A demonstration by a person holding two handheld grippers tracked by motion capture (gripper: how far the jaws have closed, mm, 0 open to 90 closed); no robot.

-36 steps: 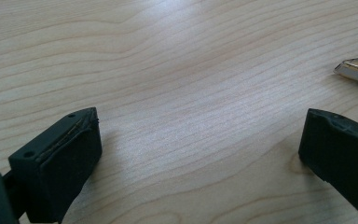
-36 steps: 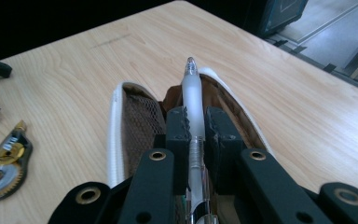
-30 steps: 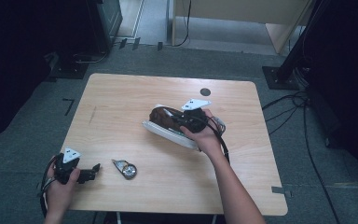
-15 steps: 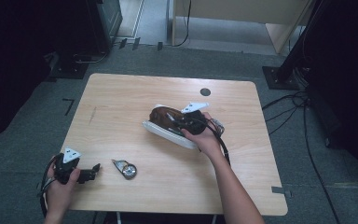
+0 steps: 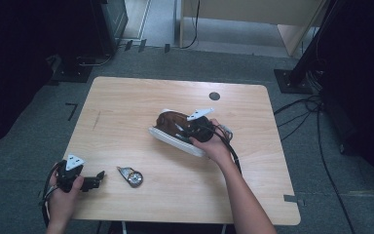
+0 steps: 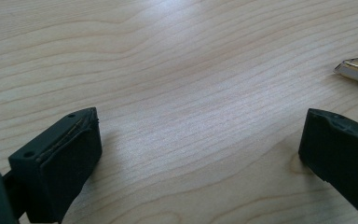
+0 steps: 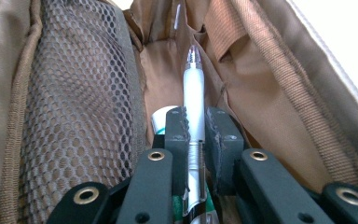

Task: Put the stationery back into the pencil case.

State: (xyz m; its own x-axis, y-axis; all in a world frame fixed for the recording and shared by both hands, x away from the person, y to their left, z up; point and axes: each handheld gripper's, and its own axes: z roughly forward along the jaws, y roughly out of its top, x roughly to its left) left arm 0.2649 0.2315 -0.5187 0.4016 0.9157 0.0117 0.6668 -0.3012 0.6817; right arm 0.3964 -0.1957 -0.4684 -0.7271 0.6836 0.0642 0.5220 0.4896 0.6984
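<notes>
- R gripper (image 7: 195,133): jaws clamped on a white pen (image 7: 194,93), pads pinch the barrel approx mid-length, tip points away from us into the case.
- Pen sits inside the open pencil case (image 5: 175,127), over the brown lining, w/ a mesh pocket (image 7: 74,93) along one inner wall and a seam strap on the other side.
- We see a 2nd white item just under the pen by the jaws; can't tell what it is.
- High view: R gripper (image 5: 197,127) is in the case mouth, near table (image 5: 126,97) centre; case is brown inside w/ white outer edge.
- L gripper (image 6: 198,154): jaws wide apart, nothing between them, just bare wood.
- High view: L gripper (image 5: 80,179) sits at the near-left table corner, well apart from the case.
- Small metal object (image 5: 130,175) lies just beside L gripper, between it and the case; its tip shows at L gripper view's edge (image 6: 356,69).
</notes>
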